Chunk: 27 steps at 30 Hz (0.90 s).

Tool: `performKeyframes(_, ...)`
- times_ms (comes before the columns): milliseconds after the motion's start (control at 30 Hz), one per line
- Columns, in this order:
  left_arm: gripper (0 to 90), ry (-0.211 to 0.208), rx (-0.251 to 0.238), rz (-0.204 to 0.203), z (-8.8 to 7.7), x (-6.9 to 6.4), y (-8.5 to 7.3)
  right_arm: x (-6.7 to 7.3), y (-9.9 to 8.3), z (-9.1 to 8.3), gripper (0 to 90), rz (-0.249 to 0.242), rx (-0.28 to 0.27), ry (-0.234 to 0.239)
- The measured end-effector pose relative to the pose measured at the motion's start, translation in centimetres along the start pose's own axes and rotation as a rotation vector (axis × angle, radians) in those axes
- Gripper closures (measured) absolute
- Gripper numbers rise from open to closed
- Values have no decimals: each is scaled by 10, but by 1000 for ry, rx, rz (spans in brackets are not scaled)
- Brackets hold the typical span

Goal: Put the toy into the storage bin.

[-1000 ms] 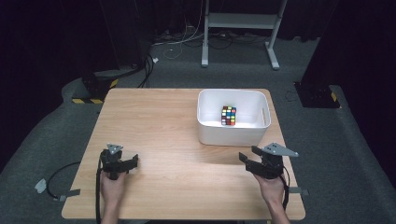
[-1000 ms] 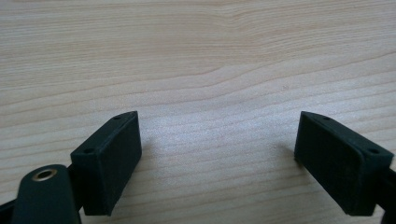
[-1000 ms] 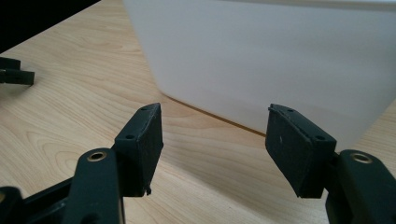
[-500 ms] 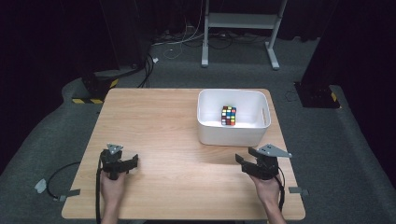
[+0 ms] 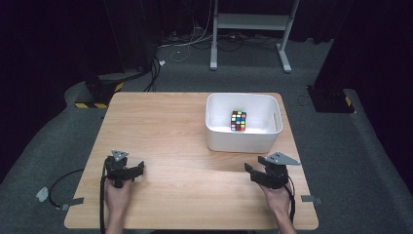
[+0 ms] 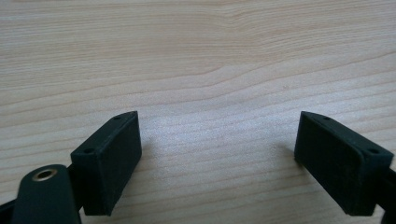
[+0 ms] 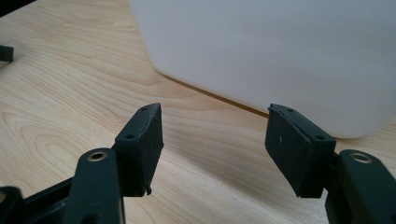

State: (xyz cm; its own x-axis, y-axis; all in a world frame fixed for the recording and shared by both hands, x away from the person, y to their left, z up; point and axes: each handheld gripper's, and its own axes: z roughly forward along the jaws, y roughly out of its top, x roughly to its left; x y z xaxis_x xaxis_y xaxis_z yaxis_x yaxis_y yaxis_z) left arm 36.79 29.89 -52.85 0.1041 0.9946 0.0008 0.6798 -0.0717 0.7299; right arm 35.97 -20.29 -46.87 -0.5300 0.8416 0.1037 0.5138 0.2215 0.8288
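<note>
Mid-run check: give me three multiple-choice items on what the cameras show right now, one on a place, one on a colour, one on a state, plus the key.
1. Where is the puzzle cube?
A. On the bare table top
B. Inside the bin
C. On the floor beside the table

2. What colour is the bin?
A. White
B. Blue
C. Black

3. How do the jaws of the right tool stand?
A. Clamped on the cube
B. Clamped on the bin's rim
C. Apart, with nothing between them

Key:
1 B, since the high view shows the cube standing on the bin's floor.
2 A, since its walls are plain white in both the high view and the right gripper view.
3 C, since the right gripper view shows bare wood of the table in the gap, with the bin's wall ahead of the jaws.
</note>
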Motion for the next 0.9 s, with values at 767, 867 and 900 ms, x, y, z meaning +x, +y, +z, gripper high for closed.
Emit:
performKeyframes(767, 149, 0, 0, 0, 0, 0, 0, -10, -7, 15, 366, 18, 55, -24)
performKeyframes(867, 149, 0, 0, 0, 0, 0, 0, -11, -7, 18, 367, 12, 65, -32)
performKeyframes(900, 149, 0, 0, 0, 0, 0, 0, -11, -7, 18, 366, 14, 67, -34)
